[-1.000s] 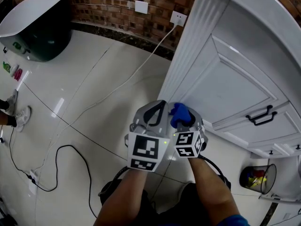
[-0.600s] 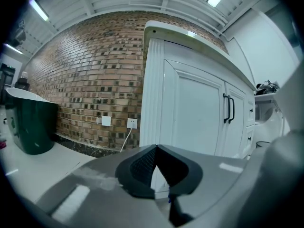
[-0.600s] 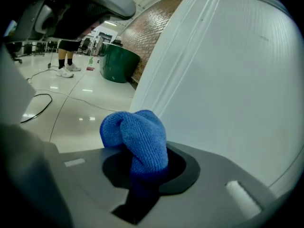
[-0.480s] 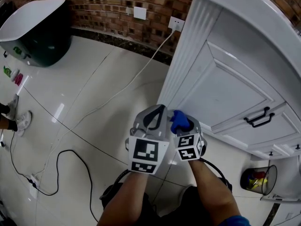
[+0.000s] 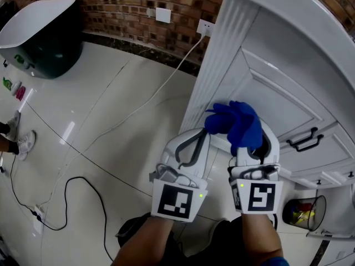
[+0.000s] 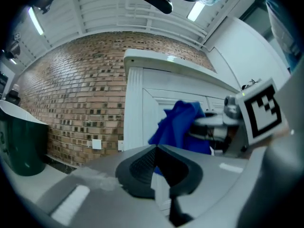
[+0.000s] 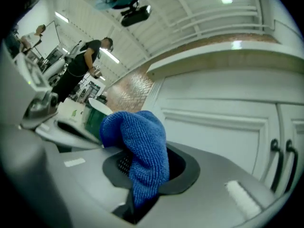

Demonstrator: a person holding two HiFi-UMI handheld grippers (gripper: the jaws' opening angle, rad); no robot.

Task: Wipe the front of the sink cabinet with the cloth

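The right hand-held gripper is clamped on the blue cloth, just before the sink cabinet door. The left hand-held gripper, jaws together and empty, is near the cabinet's fluted corner.

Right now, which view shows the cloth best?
The right gripper view: the cloth fills the centre, pinched by the right gripper, its weave clear. The head view shows it bunched in front of the cabinet; the left gripper view shows it farther off, partly hidden.
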